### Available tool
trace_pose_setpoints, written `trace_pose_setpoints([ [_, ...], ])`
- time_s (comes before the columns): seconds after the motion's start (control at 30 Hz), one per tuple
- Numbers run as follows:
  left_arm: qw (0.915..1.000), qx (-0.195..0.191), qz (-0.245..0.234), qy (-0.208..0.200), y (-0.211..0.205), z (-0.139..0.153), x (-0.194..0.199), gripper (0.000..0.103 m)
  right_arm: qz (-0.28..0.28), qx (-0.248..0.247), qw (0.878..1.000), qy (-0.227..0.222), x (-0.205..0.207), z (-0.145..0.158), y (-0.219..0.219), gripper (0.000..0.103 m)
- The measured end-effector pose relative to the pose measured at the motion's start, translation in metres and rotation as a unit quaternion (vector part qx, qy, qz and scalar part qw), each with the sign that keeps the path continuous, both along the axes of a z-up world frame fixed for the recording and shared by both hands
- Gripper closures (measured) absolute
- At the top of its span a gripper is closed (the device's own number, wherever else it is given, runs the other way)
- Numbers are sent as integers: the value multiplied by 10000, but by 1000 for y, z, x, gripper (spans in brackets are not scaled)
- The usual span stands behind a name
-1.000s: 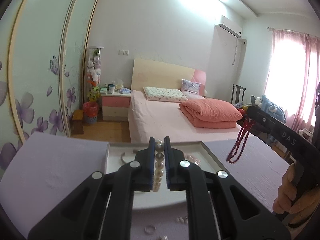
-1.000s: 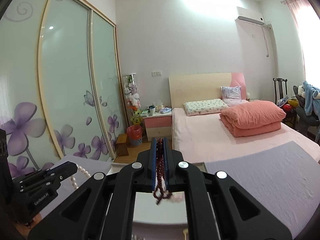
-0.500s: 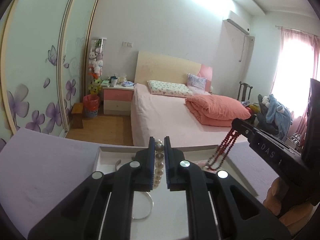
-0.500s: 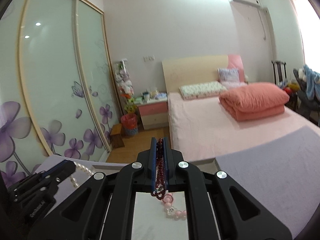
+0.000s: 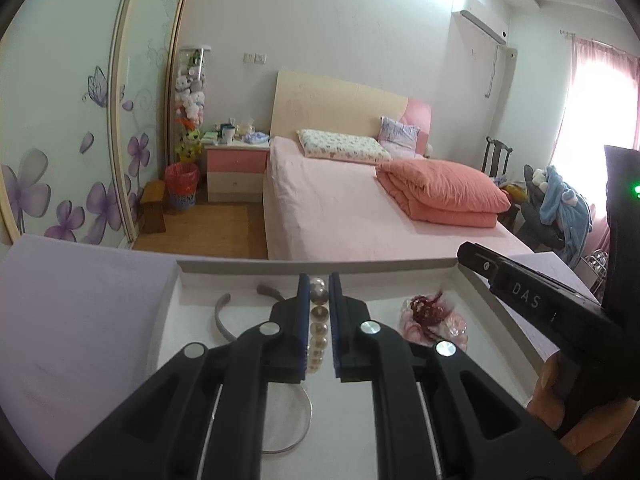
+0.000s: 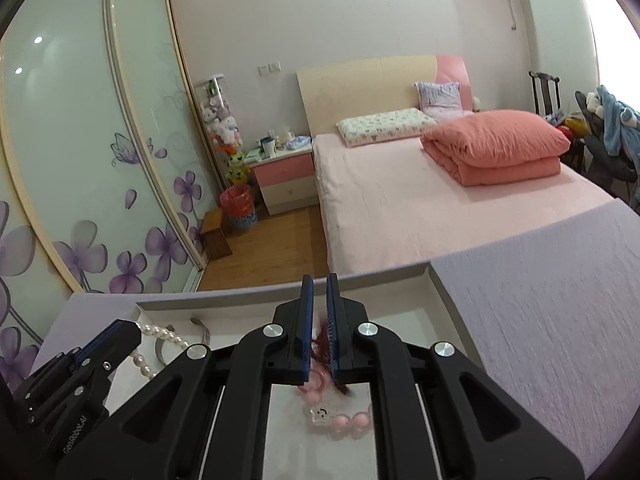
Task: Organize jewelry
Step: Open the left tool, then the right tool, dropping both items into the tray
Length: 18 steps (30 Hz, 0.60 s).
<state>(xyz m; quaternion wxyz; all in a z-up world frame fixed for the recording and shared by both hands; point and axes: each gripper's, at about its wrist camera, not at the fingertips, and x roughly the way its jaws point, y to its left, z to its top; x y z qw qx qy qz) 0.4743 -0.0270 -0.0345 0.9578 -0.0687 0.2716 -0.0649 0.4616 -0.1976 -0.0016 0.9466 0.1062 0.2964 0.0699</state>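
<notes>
My left gripper is shut on a white pearl strand and holds it over the white tray; the strand also shows in the right wrist view. My right gripper has its jaws slightly parted over the tray. The dark red bead bracelet lies blurred on a pink bead bracelet in the tray. In the right wrist view the red beads show between and below the jaws, above the pink bracelet.
A grey bangle and a thin silver hoop lie in the tray. The tray sits on a lilac cloth. A pink bed and floral wardrobe doors stand behind.
Both grippers moved down over the tray. The right jaws opened a little and the red bead bracelet dropped onto the pink bracelet. The left gripper kept hold of the pearls.
</notes>
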Motion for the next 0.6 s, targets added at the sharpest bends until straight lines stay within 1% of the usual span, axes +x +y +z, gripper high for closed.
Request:
trace_pose_setpoints([
  [0.03,10000,-7,23,49,1,-2,2,93,5,28,10000,17,1,0,-2,80],
  [0.07,10000,-28,36,64,1,-4,2,92,5,50,10000,-6,0,1,-3,70],
  [0.1,10000,-38,52,70,3,-4,3,91,-4,35,10000,-47,-2,3,-4,67],
  [0.17,9999,-44,65,86,3,-4,3,84,-10,-12,10000,-86,-2,3,-2,67],
  [0.27,9999,-76,105,58,6,-3,0,76,-38,28,9999,-101,-3,4,-5,67],
  [0.33,9998,-75,154,29,10,-1,-2,74,-57,29,9999,-122,-4,5,-5,67],
  [0.5,9997,-82,225,50,14,0,-3,72,-41,-38,9998,-165,-6,4,-2,67],
  [0.57,9996,-98,268,50,15,0,-5,67,-39,-93,9997,-210,-6,5,-1,66],
  [0.6,9995,-107,287,46,16,0,-6,65,-39,-96,9997,-223,-7,5,-2,64],
])
